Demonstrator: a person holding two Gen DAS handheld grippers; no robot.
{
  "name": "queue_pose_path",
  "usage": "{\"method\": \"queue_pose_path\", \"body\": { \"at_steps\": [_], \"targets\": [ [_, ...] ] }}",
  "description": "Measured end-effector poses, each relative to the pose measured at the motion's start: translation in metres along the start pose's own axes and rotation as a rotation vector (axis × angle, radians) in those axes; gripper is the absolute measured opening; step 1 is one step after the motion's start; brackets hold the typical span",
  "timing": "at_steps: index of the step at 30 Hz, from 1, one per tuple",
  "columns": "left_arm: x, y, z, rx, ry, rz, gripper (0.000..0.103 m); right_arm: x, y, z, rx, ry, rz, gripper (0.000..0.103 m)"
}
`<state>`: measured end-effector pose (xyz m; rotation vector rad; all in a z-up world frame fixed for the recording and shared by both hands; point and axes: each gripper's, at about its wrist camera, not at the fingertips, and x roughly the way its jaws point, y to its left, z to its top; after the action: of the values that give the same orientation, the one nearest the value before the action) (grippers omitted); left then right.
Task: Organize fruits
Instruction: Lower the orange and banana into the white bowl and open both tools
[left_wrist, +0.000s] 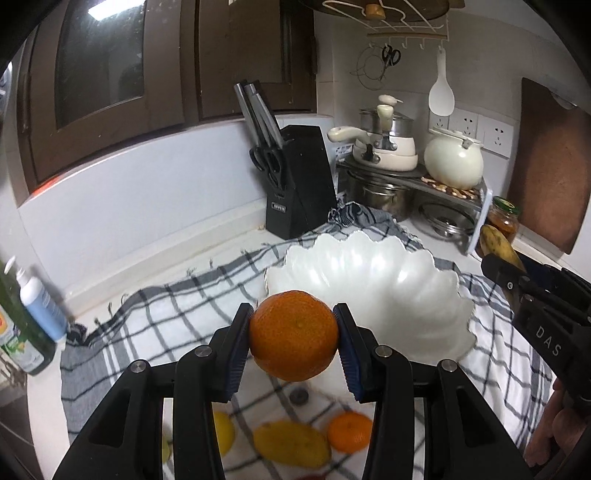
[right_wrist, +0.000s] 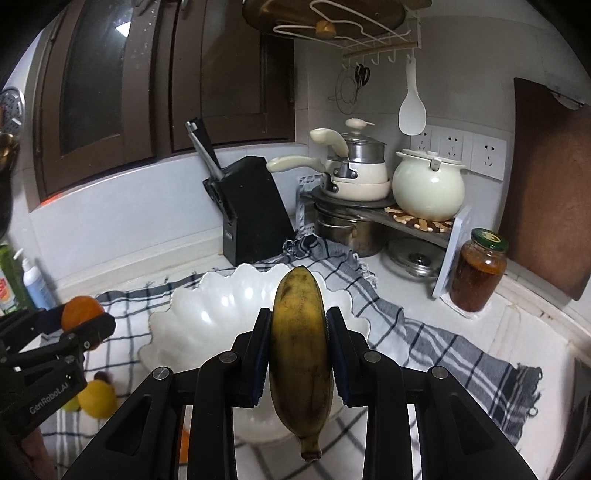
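Left wrist view. Left claw (left_wrist: 294, 338) clamped on an orange (left_wrist: 294, 335) at frame centre, pads pressed to both flanks, fruit lifted clear of the checked cloth (left_wrist: 155, 317). White scalloped bowl (left_wrist: 424, 295) just beyond and to the right, looking empty. Step judged as carrying fruit to the bowl, not yet released. Next move, by judgement: forward and slightly right until over the bowl, down low, then pads parted so the orange did not roll out over the shallow rim. Orange bright, round, dimpled skin, stem scar facing the lens. Loose fruit blurred on the cloth at lower frame: a second orange (left_wrist: 349, 432), a mango (left_wrist: 291, 445), a lemon (left_wrist: 223, 432). Right claw (left_wrist: 517, 275) at the right edge, gripping a banana (left_wrist: 498, 245).

Right wrist view. Right claw (right_wrist: 298, 345) clamped on the banana (right_wrist: 300, 354), held upright at frame centre, stem end down, tip up, in front of the bowl (right_wrist: 229, 306). Peel dull yellow, heavily browned and speckled; likely soft, so a gentle squeeze called for. Next, by judgement: banana tilted flat and laid in the bowl, timed so the two claws did not meet over it. Left claw (right_wrist: 86, 325) with the orange (right_wrist: 81, 309) at the left edge, near the bowl's rim. Yellow fruit (right_wrist: 96, 398) on the cloth (right_wrist: 424, 332) at lower left.
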<state>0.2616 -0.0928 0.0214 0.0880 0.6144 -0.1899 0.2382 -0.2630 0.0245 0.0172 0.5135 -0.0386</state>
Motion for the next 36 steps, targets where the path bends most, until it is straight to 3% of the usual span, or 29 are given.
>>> {"method": "queue_pose_path", "body": {
  "at_steps": [10,17,30,32,33,35,36],
  "targets": [
    [0.061,-0.003,0.02,-0.024,0.051,-0.012,0.044,0.055,-0.01,0.012,0.008,0.064,-0.024,0.031],
    [0.096,-0.005,0.018,-0.039,0.102,-0.006,0.044,0.093,-0.019,0.006,0.042,0.141,-0.032,0.031],
    [0.125,-0.01,0.006,-0.039,0.185,0.0,0.045,0.125,-0.027,-0.01,0.059,0.236,-0.038,0.031],
    [0.126,-0.011,0.006,-0.036,0.193,-0.002,0.047,0.122,-0.026,-0.009,0.05,0.222,-0.044,0.038],
    [0.125,-0.011,0.006,-0.036,0.188,0.001,0.053,0.12,-0.025,-0.008,0.046,0.217,-0.049,0.042],
    [0.12,-0.01,0.007,-0.038,0.168,0.016,0.064,0.115,-0.025,-0.005,0.045,0.202,-0.062,0.061],
    [0.117,-0.009,0.009,-0.041,0.161,0.018,0.068,0.113,-0.024,-0.004,0.045,0.191,-0.072,0.066]
  ]
}}
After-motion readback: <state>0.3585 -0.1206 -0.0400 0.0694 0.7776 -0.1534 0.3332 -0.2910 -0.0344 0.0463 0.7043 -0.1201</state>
